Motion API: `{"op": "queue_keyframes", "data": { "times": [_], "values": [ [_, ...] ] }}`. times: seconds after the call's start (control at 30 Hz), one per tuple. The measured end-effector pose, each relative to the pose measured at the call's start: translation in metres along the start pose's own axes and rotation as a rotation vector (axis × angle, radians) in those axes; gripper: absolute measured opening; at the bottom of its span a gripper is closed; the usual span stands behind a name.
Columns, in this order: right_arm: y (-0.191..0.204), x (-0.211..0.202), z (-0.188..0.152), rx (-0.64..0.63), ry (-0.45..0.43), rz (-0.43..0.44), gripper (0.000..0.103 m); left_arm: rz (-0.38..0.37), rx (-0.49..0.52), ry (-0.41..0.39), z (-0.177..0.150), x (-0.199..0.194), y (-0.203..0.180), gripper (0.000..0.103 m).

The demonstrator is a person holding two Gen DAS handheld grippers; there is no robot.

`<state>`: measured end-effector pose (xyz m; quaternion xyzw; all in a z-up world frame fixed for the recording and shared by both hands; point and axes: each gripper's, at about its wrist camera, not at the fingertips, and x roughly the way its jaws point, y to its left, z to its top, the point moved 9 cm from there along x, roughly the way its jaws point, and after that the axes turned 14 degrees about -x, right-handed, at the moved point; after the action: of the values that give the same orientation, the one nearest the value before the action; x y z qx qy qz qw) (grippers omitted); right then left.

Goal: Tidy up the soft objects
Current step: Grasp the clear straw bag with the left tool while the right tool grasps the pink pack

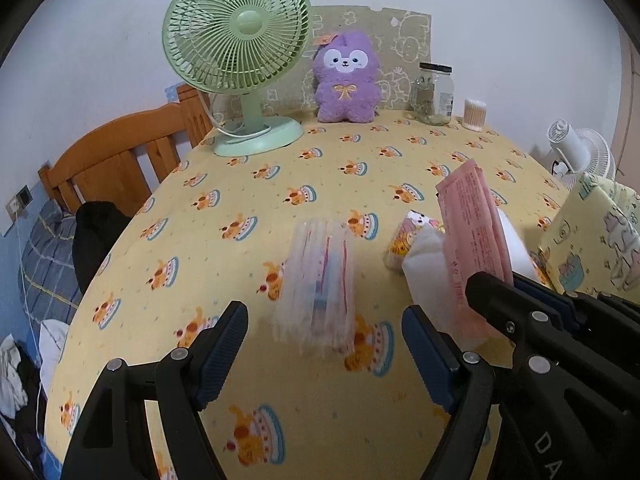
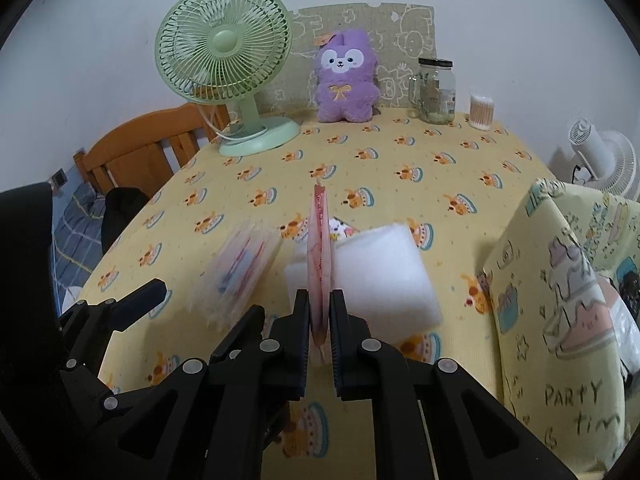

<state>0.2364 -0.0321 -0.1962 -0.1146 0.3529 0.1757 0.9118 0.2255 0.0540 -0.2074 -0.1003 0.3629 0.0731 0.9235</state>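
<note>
My right gripper is shut on a flat pink packet and holds it edge-up above the table; the packet also shows in the left wrist view. My left gripper is open and empty, just in front of a clear striped pack lying on the yellow cloth, also seen in the right wrist view. A white foam block and a small cartoon tissue pack lie behind the pink packet. A patterned fabric bag stands at the right.
At the back of the table stand a green fan, a purple plush, a glass jar and a cotton swab tub. A wooden bed frame is at left, a white fan at right.
</note>
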Motion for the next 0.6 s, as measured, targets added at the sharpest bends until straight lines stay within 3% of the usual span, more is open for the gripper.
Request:
{"op": "queue_keyframes", "data": {
  "times": [0.23,0.4,0.47,0.53,0.6],
  "values": [
    [0.001,0.015,0.006,0.004,0.006,0.015,0.012,0.027,0.024,0.021,0.005,0.020,0.002,0.080],
    [-0.001,0.021,0.009,0.012,0.008,0.020,0.012,-0.017,0.015,0.080,0.001,0.031,0.000,0.075],
    [0.000,0.023,0.010,0.017,0.011,0.023,0.012,-0.018,0.008,0.101,0.000,0.035,0.000,0.066],
    [0.001,0.024,0.010,0.007,0.013,0.020,0.012,0.010,0.003,0.124,-0.002,0.040,0.004,0.047],
    [0.002,0.024,0.010,0.013,0.013,0.028,0.012,0.001,0.003,0.122,-0.003,0.039,0.003,0.039]
  ]
}}
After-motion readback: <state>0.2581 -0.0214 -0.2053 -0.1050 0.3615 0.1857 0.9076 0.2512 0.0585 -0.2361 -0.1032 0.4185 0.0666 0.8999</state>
